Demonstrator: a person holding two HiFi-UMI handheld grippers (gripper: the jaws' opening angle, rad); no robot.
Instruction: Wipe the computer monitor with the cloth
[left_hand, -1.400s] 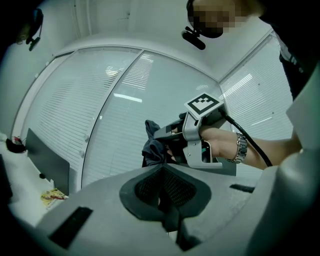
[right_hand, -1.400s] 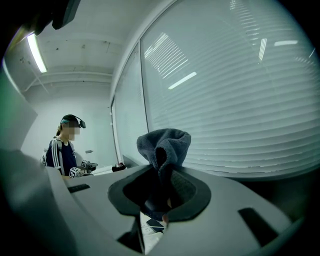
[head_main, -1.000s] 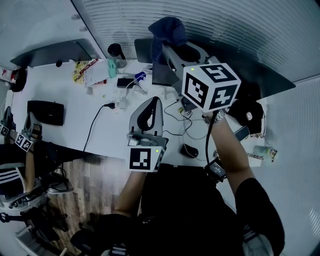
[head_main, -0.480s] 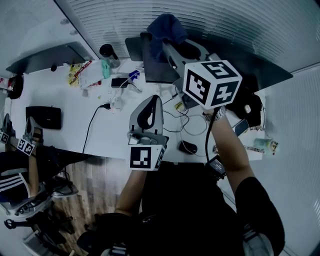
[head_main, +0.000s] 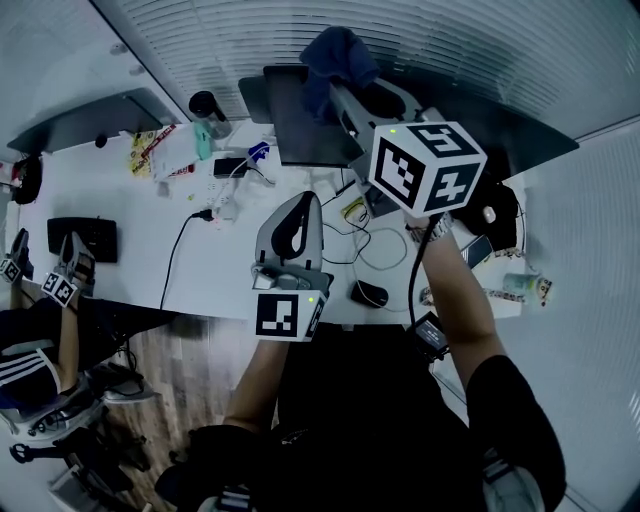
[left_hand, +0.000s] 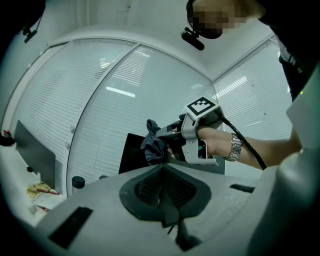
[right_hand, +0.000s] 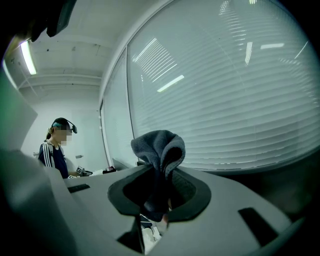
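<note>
left gripper (head_main: 297, 212) is held low over the near edge of the white desk (head_main: 150, 220), jaws together with nothing between them — a mouse (head_main: 370, 294) and loose cables (head_main: 375, 250) lie on the desk just beside it. right gripper (head_main: 338, 92) is raised farther out, jaws clamped on the dark cloth (head_main: 336, 55), which bunches up above the jaw tips. the cloth sits at the top edge of the dark monitor (head_main: 305, 130), which stands at the back of the desk before the window blinds (head_main: 480, 50) — it appears to meet an upper corner of the screen, though contact cannot be confirmed.
</note>
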